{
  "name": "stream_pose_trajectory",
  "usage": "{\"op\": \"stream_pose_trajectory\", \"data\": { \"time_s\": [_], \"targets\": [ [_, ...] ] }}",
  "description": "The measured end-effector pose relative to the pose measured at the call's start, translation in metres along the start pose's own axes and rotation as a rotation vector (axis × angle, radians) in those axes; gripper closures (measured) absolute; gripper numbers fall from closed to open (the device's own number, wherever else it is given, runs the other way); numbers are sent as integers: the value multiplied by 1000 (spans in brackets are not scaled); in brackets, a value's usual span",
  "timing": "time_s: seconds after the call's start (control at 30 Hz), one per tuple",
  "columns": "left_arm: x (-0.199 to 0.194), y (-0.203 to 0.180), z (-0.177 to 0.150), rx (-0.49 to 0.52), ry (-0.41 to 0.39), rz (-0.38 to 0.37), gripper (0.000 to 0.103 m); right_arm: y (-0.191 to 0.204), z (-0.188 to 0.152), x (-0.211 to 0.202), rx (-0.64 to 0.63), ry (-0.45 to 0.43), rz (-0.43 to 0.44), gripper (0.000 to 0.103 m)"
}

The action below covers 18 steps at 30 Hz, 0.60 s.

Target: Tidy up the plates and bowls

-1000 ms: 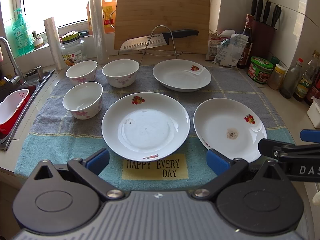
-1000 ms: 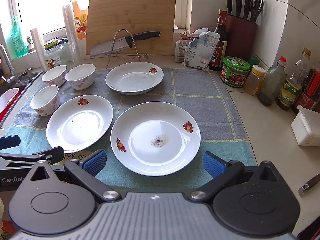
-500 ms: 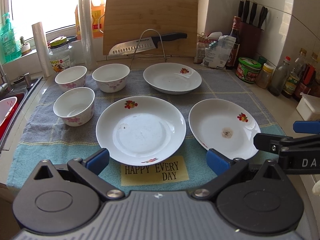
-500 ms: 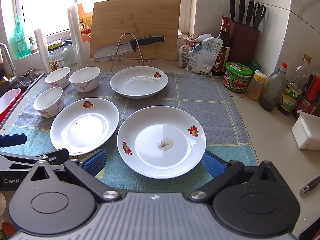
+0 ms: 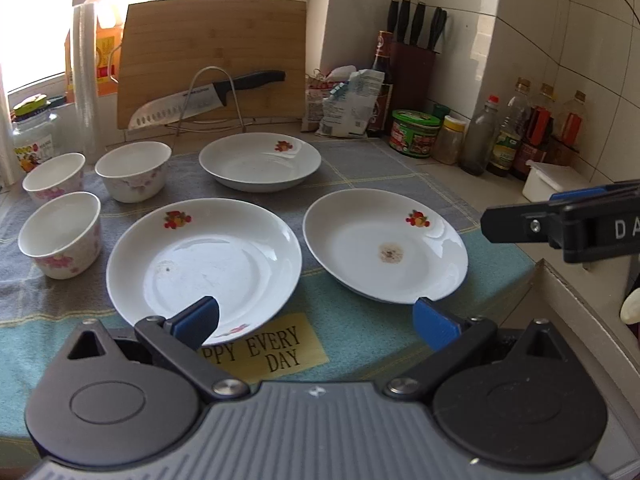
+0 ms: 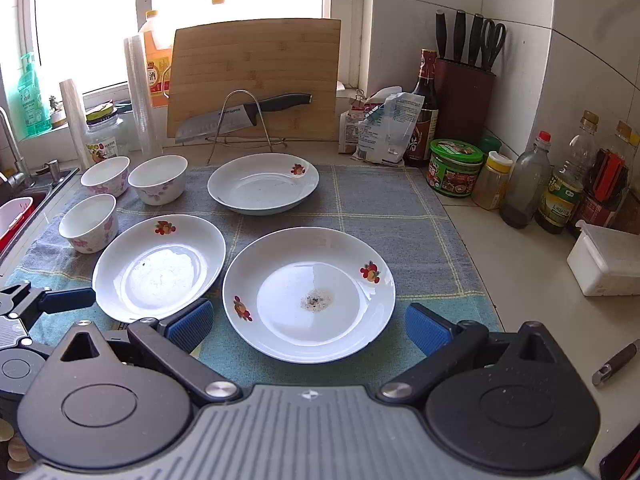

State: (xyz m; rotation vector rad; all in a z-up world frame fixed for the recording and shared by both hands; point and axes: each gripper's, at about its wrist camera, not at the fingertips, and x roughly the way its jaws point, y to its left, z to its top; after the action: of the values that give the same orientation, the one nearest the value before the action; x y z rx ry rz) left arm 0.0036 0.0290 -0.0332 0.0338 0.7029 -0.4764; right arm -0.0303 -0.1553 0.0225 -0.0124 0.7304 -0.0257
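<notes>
Three white plates with fruit prints lie on a towel: a near-left plate (image 5: 204, 260) (image 6: 160, 266), a near-right plate with a brown stain (image 5: 384, 246) (image 6: 310, 294), and a far plate (image 5: 260, 161) (image 6: 263, 183). Three flowered white bowls (image 5: 60, 234) (image 5: 132, 170) (image 5: 54, 176) stand at the left; they also show in the right wrist view (image 6: 89, 222) (image 6: 158, 179) (image 6: 106, 175). My left gripper (image 5: 316, 322) is open and empty at the near plates' front rims. My right gripper (image 6: 308, 328) is open and empty, in front of the stained plate.
A cutting board (image 6: 256, 80) and a knife on a wire rack (image 6: 244, 114) stand behind the plates. Bottles and jars (image 6: 524, 188), a knife block (image 6: 464, 92) and a white box (image 6: 604, 260) line the right counter. The sink (image 6: 16, 216) is at the left.
Both grippers have moved forward and lower toward the near plates. The left wrist view has turned to the right, so the sink has left it.
</notes>
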Motion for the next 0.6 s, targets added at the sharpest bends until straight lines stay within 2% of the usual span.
{"op": "stream_pose_trajectory", "data": {
  "time_s": [0.07,0.27,0.5,0.6],
  "targets": [
    [6,-5,-4,28,12,-35,1,-5,-1,3,15,5,-3,0],
    [30,-28,-17,126,33,-30,1,-21,0,18,35,16,-8,0],
    [62,-45,-23,140,62,-52,1,-45,13,38,7,6,24,0],
    [77,-53,-25,152,71,-35,1,-57,18,50,3,18,42,0]
  ]
}}
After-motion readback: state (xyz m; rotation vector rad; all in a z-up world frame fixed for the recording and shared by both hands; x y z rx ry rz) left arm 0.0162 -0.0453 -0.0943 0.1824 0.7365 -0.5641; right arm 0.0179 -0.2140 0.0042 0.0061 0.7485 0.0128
